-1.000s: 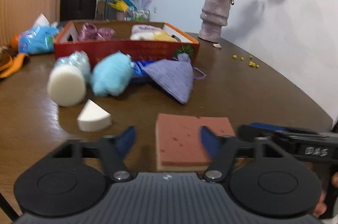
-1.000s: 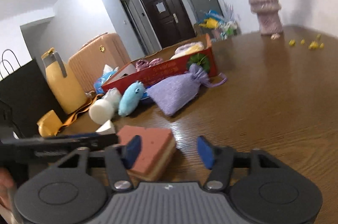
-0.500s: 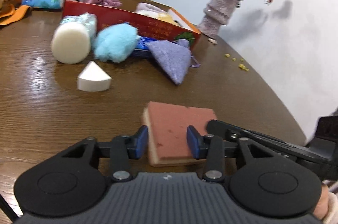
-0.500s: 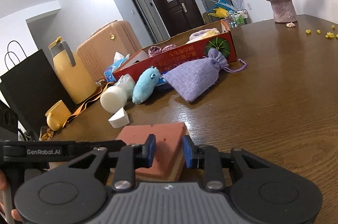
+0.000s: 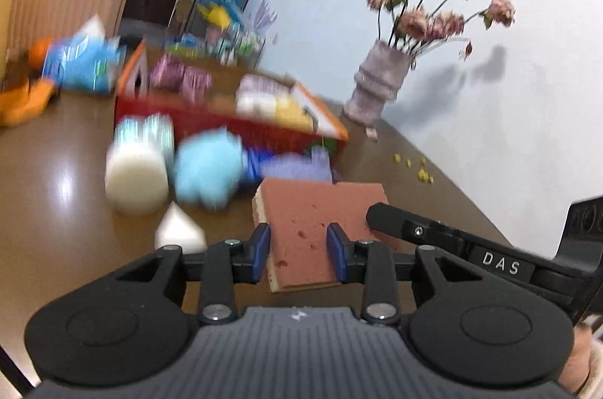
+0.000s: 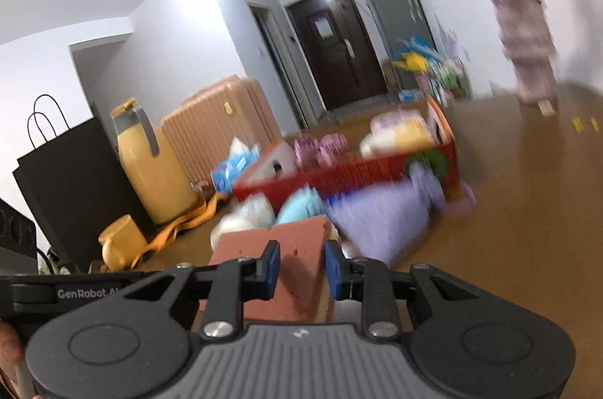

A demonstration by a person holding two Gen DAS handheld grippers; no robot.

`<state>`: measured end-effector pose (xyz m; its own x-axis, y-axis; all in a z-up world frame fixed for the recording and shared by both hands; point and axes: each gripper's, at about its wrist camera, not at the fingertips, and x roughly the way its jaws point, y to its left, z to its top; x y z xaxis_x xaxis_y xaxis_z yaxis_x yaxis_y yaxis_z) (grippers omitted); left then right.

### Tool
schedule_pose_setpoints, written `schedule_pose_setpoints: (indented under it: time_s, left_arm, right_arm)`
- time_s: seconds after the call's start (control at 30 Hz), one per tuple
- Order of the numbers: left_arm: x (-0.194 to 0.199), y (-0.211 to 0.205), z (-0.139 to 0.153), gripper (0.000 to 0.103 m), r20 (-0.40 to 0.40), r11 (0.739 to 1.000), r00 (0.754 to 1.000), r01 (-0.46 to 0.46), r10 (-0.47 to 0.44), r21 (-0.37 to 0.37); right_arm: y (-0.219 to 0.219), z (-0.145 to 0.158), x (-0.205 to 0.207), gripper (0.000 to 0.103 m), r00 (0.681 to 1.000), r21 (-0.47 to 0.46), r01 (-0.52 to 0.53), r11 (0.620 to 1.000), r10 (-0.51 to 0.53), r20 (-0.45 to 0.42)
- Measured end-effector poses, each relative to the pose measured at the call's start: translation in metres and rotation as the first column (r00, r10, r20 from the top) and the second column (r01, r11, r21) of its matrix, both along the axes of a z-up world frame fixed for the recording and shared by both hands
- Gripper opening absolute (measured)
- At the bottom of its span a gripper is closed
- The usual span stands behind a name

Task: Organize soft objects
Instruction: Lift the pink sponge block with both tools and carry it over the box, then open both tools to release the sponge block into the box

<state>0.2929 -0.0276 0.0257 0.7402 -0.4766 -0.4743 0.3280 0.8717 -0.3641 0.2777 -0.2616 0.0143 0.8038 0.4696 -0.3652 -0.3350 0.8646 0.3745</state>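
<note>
A brick-red sponge (image 5: 320,207) with a pale underside hangs tilted above the brown table (image 5: 56,210). My left gripper (image 5: 298,250) is closing on its near edge, blue pads pressing both sides. My right gripper (image 6: 301,267) is shut on another edge of the same sponge (image 6: 290,240). In the left wrist view the right gripper's finger (image 5: 414,229) reaches in from the right. Behind the sponge lie a blue plush (image 5: 207,169), a white foam cylinder (image 5: 135,176), a white foam wedge (image 5: 179,231) and a purple sachet (image 6: 380,214), in front of a red box (image 6: 358,173) holding soft items.
A vase of dried flowers (image 5: 380,90) stands at the table's far right, with yellow crumbs (image 5: 418,169) near it. At the far left are a yellow jug (image 6: 150,165), a black paper bag (image 6: 68,180), a blue packet (image 5: 86,63) and a peach suitcase (image 6: 218,120).
Both grippers have shut on the sponge from two sides and lifted it off the table; it now hangs tilted. Both views are blurred by the upward motion.
</note>
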Motion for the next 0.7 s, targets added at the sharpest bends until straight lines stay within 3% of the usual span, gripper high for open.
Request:
schedule_pose_setpoints:
  time_s: [0.1,0.17,0.3,0.4,0.5,0.63,0.7]
  left_arm:
    - [0.045,0.008,0.030,0.033,0.052,0.999,0.999,-0.011,0.009,0.032]
    - [0.086,0.014,0.044,0.033,0.044,0.998,0.998,-0.036,0.034,0.055]
    - [0.191,0.026,0.049,0.033,-0.094,0.990,0.992,-0.077,0.088,0.119]
    - [0.255,0.033,0.035,0.033,-0.197,0.982,0.973,-0.089,0.122,0.169]
    - [0.297,0.040,0.010,0.034,-0.253,0.969,0.954,-0.101,0.158,0.225]
    - [0.338,0.042,-0.016,0.034,-0.309,0.953,0.927,-0.126,0.212,0.275]
    - [0.346,0.044,-0.020,0.033,-0.256,0.940,0.937,-0.157,0.238,0.302]
  right_arm:
    - [0.014,0.031,0.044,0.025,0.998,-0.037,-0.011,0.999,0.014,0.066]
    - [0.022,0.044,0.087,0.025,0.998,-0.033,-0.018,0.999,0.020,0.060]
    - [0.039,0.050,0.199,0.025,0.995,0.013,-0.026,1.000,0.027,-0.093]
    - [0.053,0.032,0.275,0.026,0.964,0.018,-0.033,0.999,0.037,-0.263]
    - [0.064,0.006,0.324,0.025,0.920,0.024,-0.031,0.999,0.038,-0.390]
    - [0.081,-0.030,0.368,0.026,0.877,0.015,0.002,1.000,0.005,-0.480]
    - [0.089,-0.039,0.382,0.026,0.872,0.002,0.014,1.000,-0.011,-0.490]
